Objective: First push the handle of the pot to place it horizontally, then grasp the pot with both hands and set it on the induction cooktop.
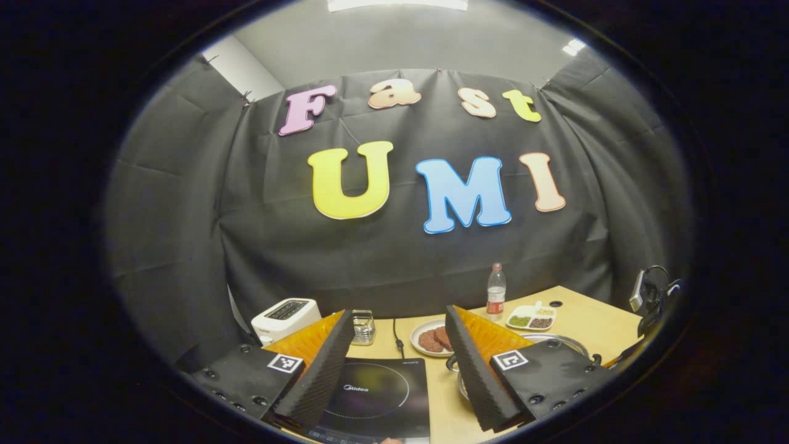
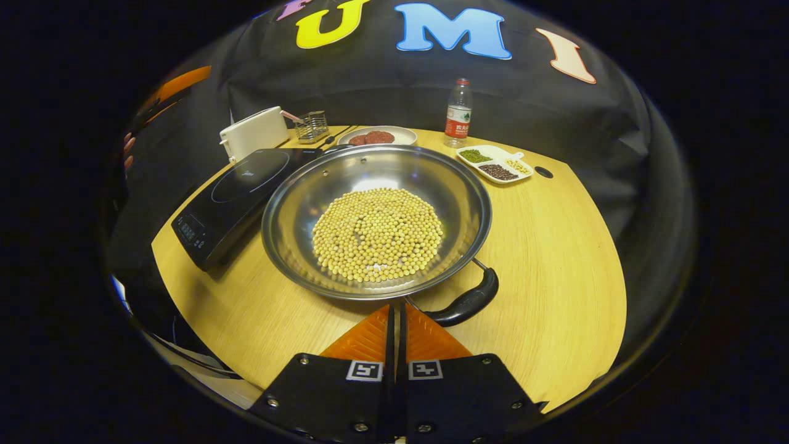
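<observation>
Right gripper: fingers closed together with only a thin slit between them, nothing held. The tips sit low over the surface, just at the near rim of the pot and close beside the inner end of its handle; contact with either cannot be confirmed.

Pot: steel, wide and shallow, resting on the wooden surface beside the induction cooktop, not on it. Its far left rim lies close to the cooktop's edge. A round bed of soybeans covers the bottom. The black handle projects from the near right side of the rim, curving along it.

Left gripper: fingers spread wide, nothing between them. It is raised above the surface and looks toward the back wall. In the left gripper view, the cooktop lies below the gap and the pot's rim appears behind the right-hand finger.

Other items along the back of the surface: white toaster, small wire rack, plate of red patties, plastic bottle, and a divided dish of beans and grains.
</observation>
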### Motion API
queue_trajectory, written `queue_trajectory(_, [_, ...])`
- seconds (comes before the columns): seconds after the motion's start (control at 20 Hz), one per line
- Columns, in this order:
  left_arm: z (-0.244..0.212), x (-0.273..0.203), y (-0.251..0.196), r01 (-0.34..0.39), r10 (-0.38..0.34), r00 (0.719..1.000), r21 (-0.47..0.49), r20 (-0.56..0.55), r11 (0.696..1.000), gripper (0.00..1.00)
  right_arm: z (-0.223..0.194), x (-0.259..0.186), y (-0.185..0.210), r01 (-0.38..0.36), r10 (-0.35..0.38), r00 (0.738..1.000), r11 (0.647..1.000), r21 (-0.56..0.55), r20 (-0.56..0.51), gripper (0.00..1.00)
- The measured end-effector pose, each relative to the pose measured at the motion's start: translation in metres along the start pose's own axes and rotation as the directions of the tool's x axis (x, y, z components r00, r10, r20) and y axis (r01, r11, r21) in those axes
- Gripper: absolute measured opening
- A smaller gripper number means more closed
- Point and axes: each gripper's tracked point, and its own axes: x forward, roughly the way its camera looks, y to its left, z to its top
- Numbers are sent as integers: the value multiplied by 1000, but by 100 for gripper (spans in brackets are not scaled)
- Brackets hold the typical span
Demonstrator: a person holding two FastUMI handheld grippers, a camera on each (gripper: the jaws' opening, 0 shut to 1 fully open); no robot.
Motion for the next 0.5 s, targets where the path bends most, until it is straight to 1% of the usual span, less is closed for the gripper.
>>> queue_trajectory(0.25, [-17, 10, -17, 20, -20, 999, -11, -42, 1000, 96, 14, 9, -41, 75, -75, 997, 997, -11, 4, 1])
queue_trajectory(0.4, [-29, 16, -28, 26, -26, 997, -3, -66, 1000, 93, 22, 19, -65, 112, -112, 994, 994, -5, 0, 1])
queue_trajectory(0.5, [-37, 20, -33, 31, -30, 996, 6, -84, 1000, 93, 29, 27, -79, 131, -131, 991, 991, 5, 3, 1])
